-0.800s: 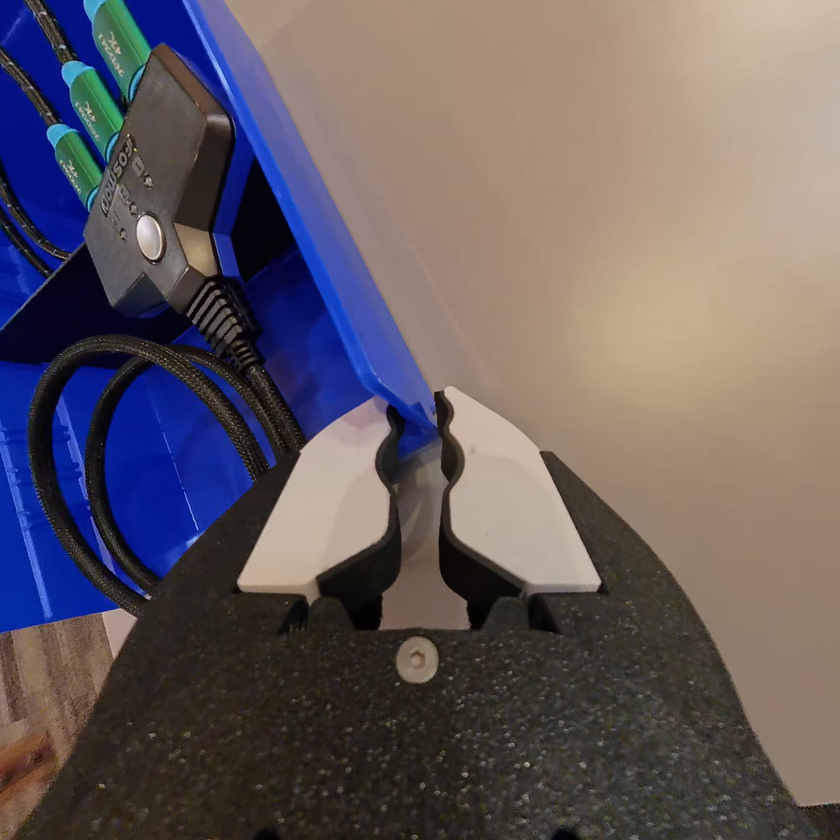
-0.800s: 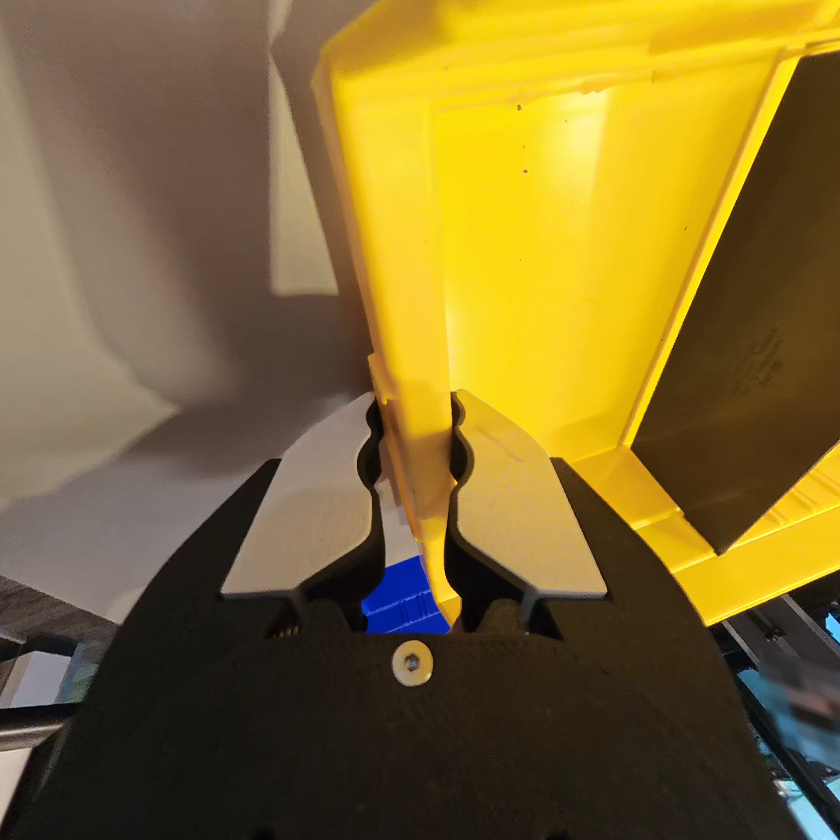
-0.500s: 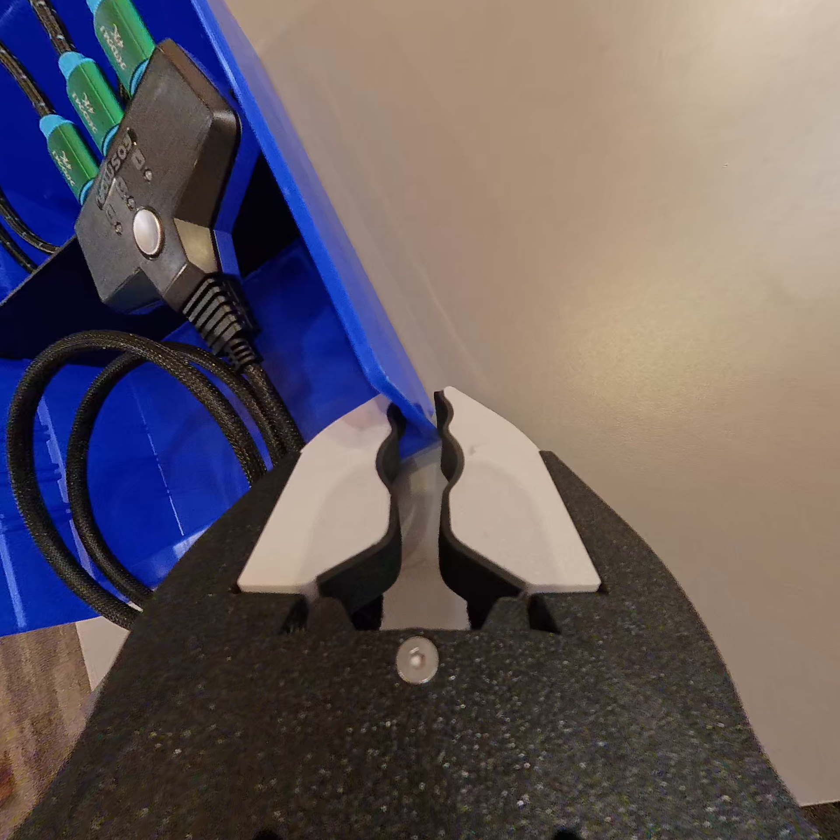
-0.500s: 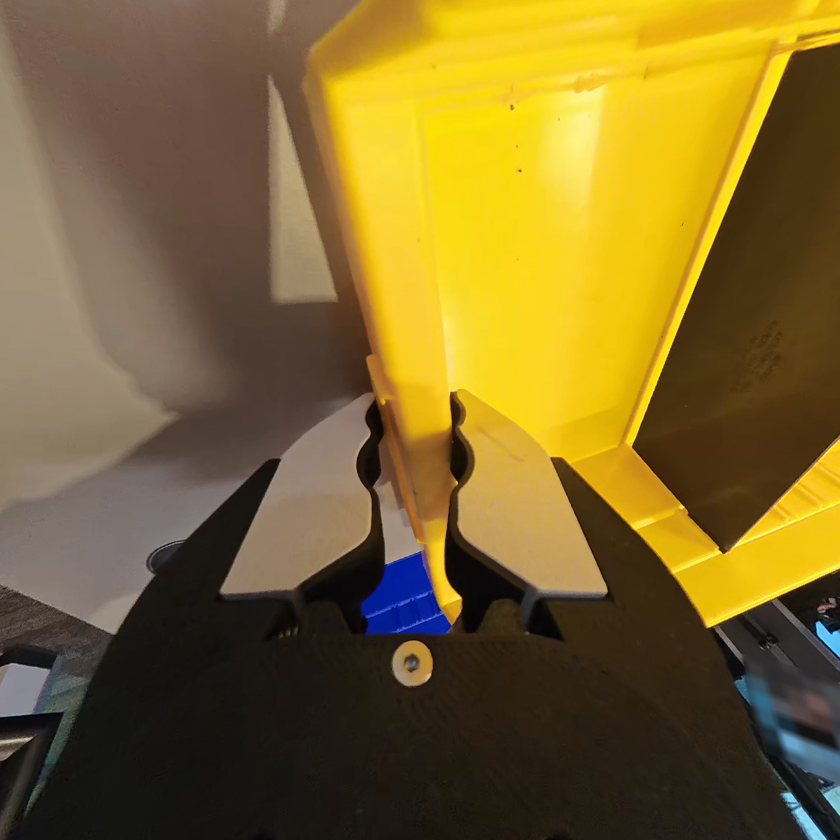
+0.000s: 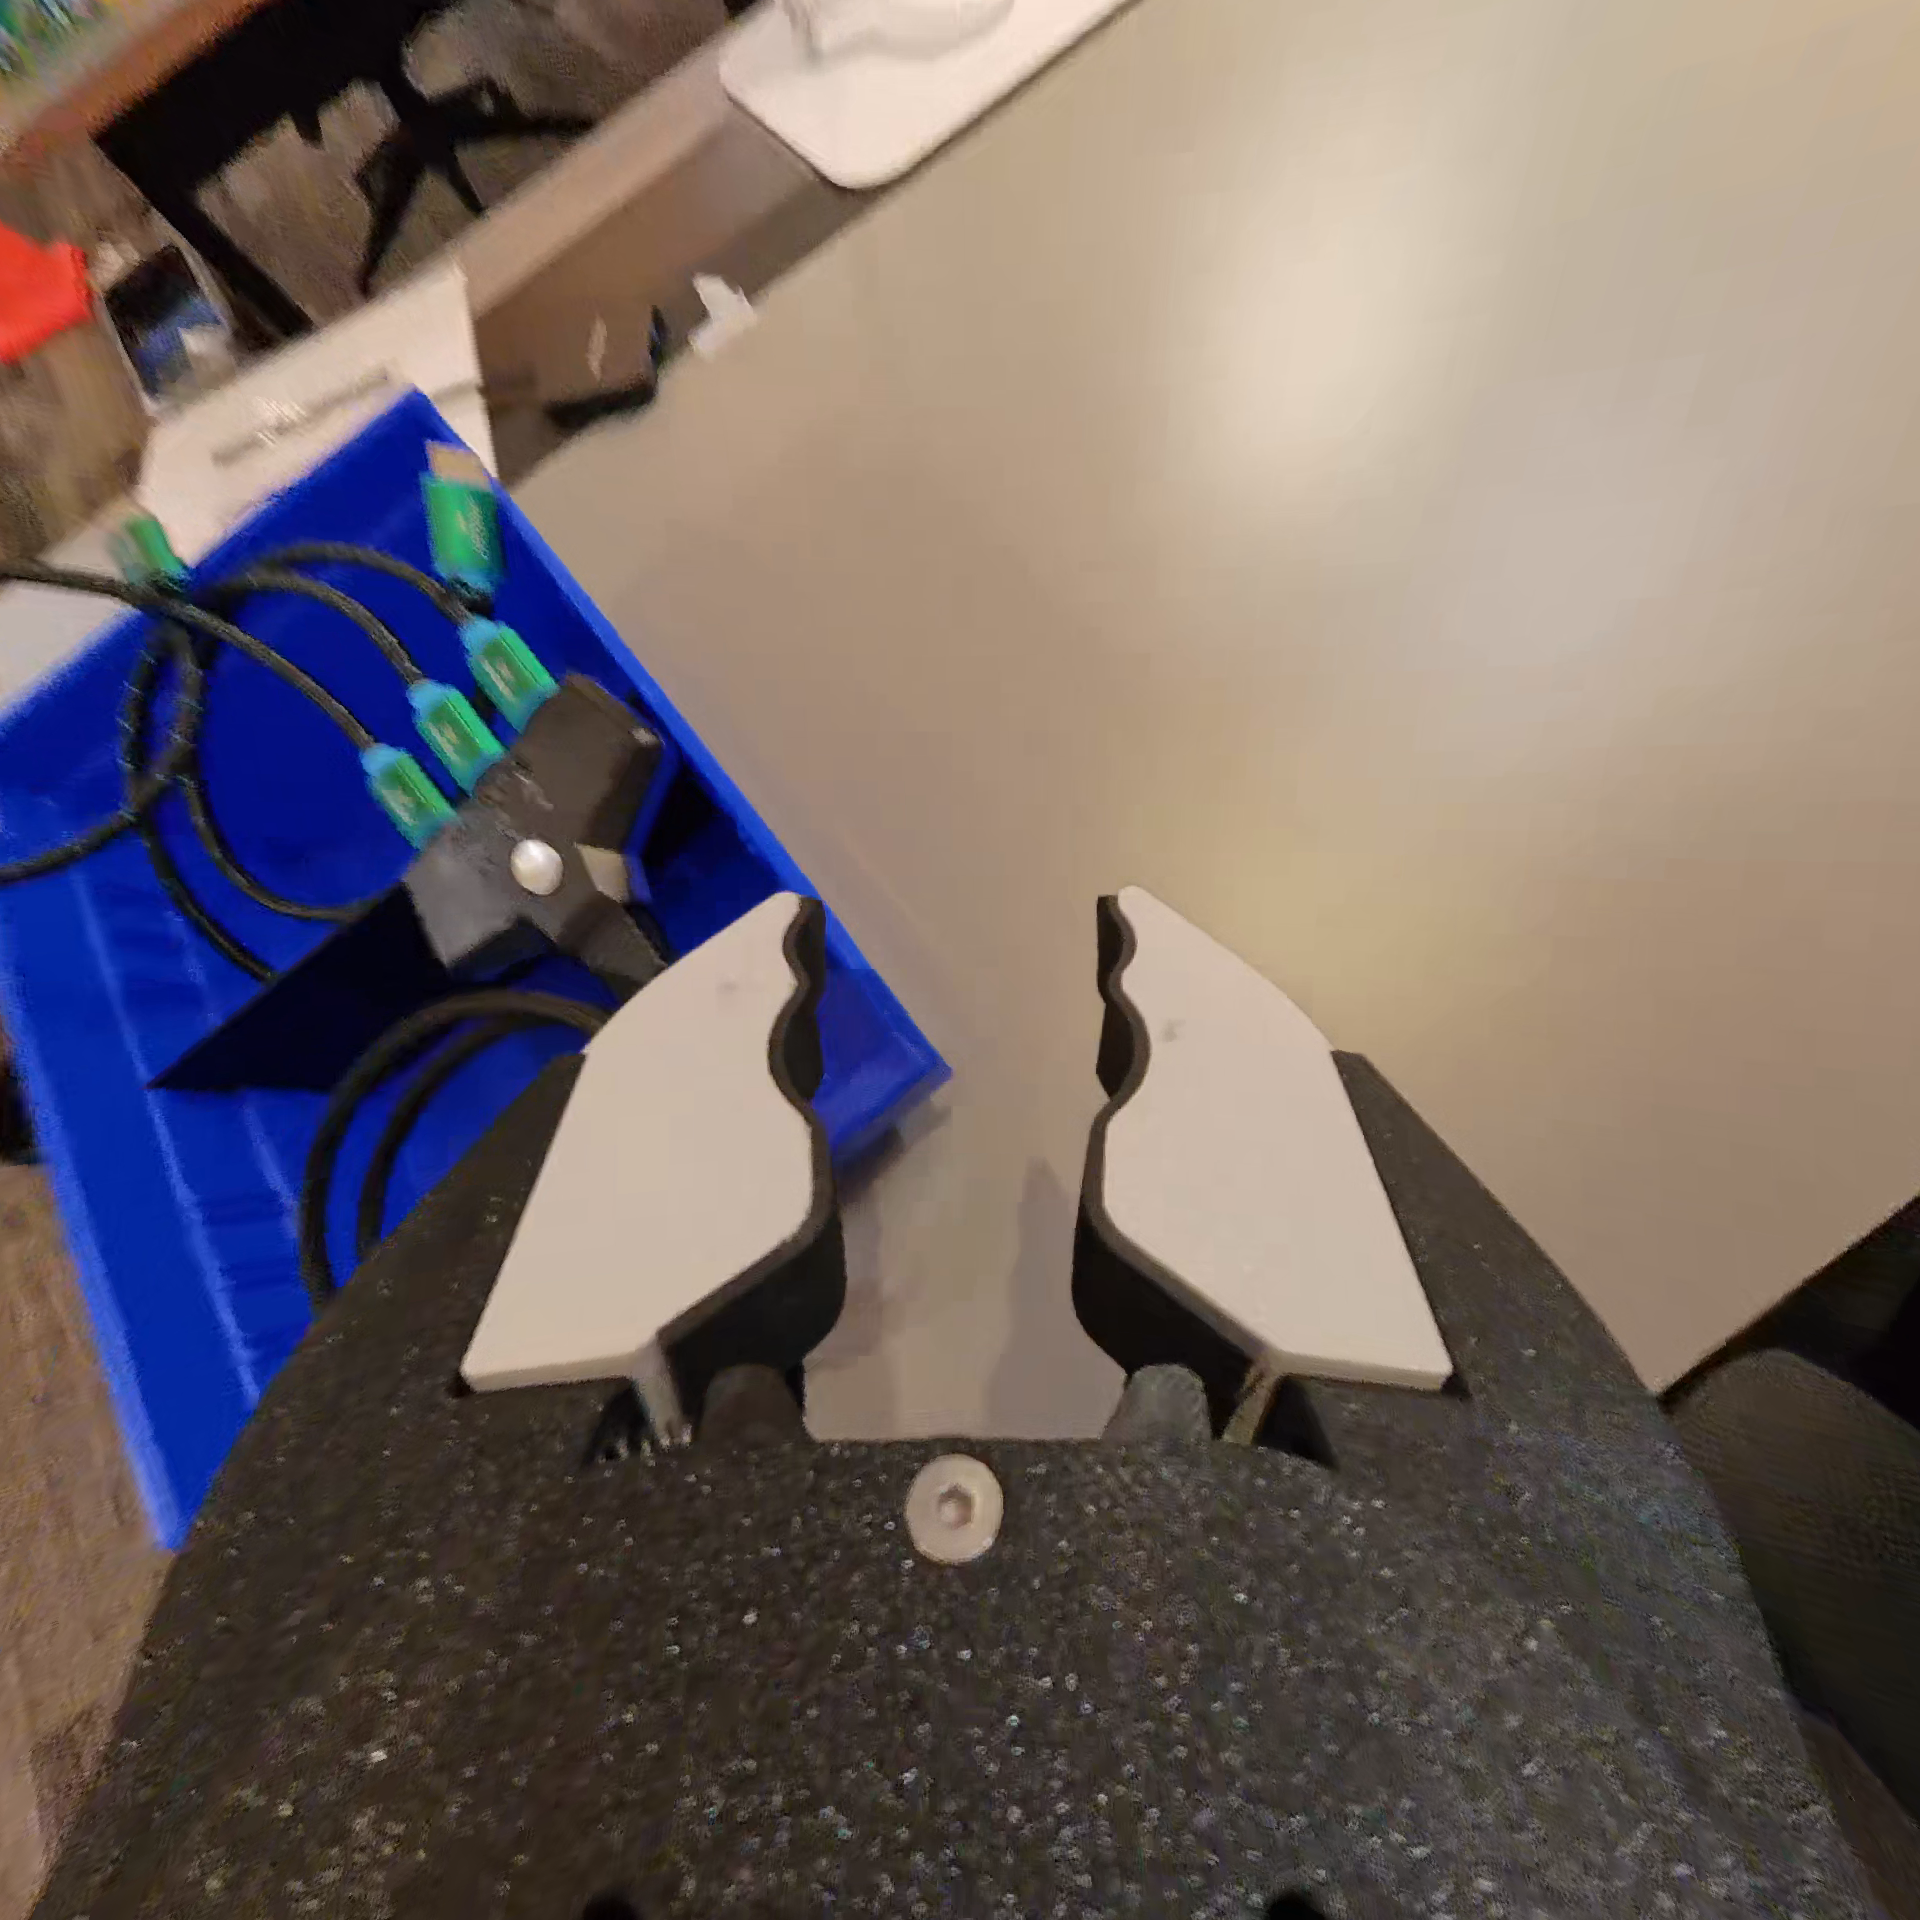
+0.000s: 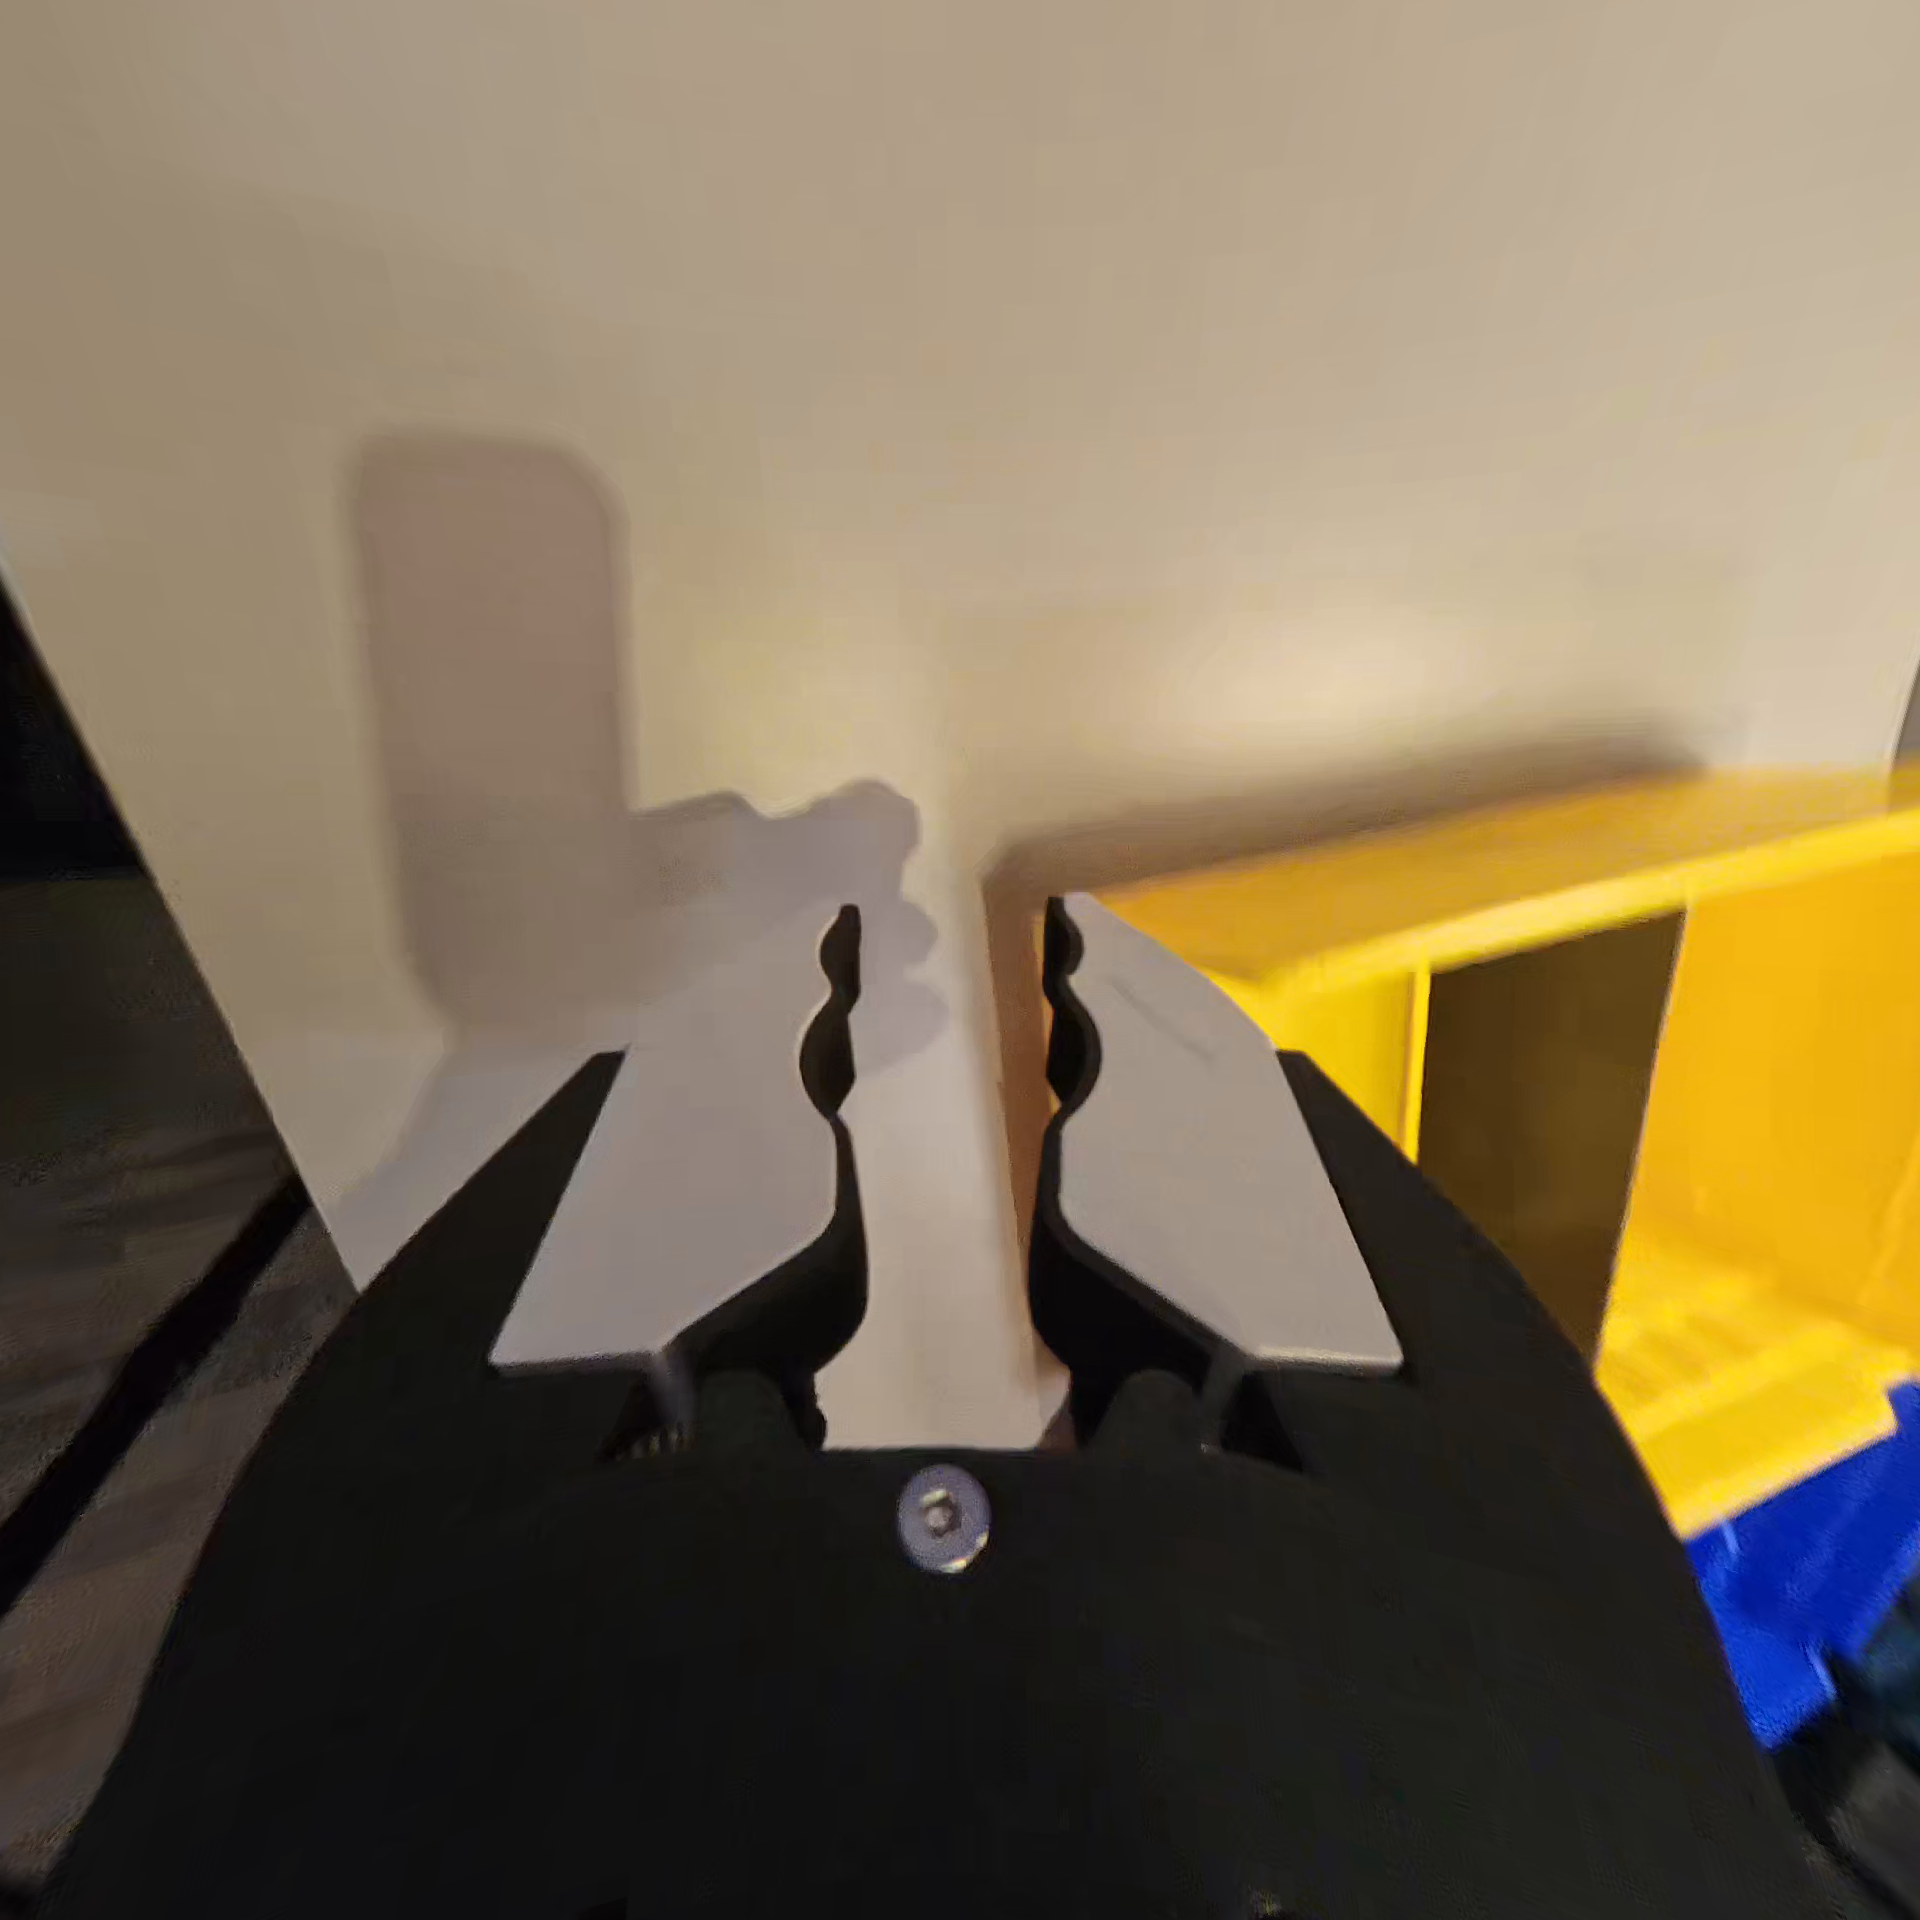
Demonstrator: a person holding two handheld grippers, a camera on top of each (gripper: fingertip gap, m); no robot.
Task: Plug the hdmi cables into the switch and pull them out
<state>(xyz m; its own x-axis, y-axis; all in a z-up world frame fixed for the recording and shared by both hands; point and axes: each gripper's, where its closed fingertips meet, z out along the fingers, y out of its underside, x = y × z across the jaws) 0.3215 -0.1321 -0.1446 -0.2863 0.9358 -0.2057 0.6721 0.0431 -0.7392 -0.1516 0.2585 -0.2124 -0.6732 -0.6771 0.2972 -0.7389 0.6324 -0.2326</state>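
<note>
Ahead of your left gripper (image 5: 961,914), in the left wrist view, a plain beige table (image 5: 1351,520) fills the frame, and nothing sits between the spread, released fingers (image 5: 665,1153). Beyond the table's far edge the room is a blur: a white box (image 5: 312,416), dark chair or stand legs, something red at the left border, and a pale mat (image 5: 883,104) on another surface. Left of your left finger sits a blue bin (image 5: 135,1195) with a black divider. The black switch (image 5: 540,831) rests on that divider, tilted, with a round silver button on top. Three hdmi cables (image 5: 447,727) with green plugs sit side by side against its far edge, seemingly plugged in, though motion blur hides the joint. Two more green plugs lie loose farther back, one at the bin's far corner (image 5: 462,520). The switch's own black braided lead (image 5: 416,1070) loops toward you and vanishes behind your left finger. Markings on the switch and the box are smeared.

In front of your right gripper (image 6: 951,914), in the right wrist view, the same beige table (image 6: 1039,364) carries soft grey shadows. The fingers (image 6: 1184,1153) stand apart with only bare table between them, holding nothing. Right of your right finger lies a yellow bin (image 6: 1455,894) with a dark divider panel inside; its near corner is hidden behind that finger. Below it, a patch of blue bin (image 6: 1808,1590) shows, cut off by the frame. Left of your left finger the table edge drops to dark floor, too blurred to read.
</note>
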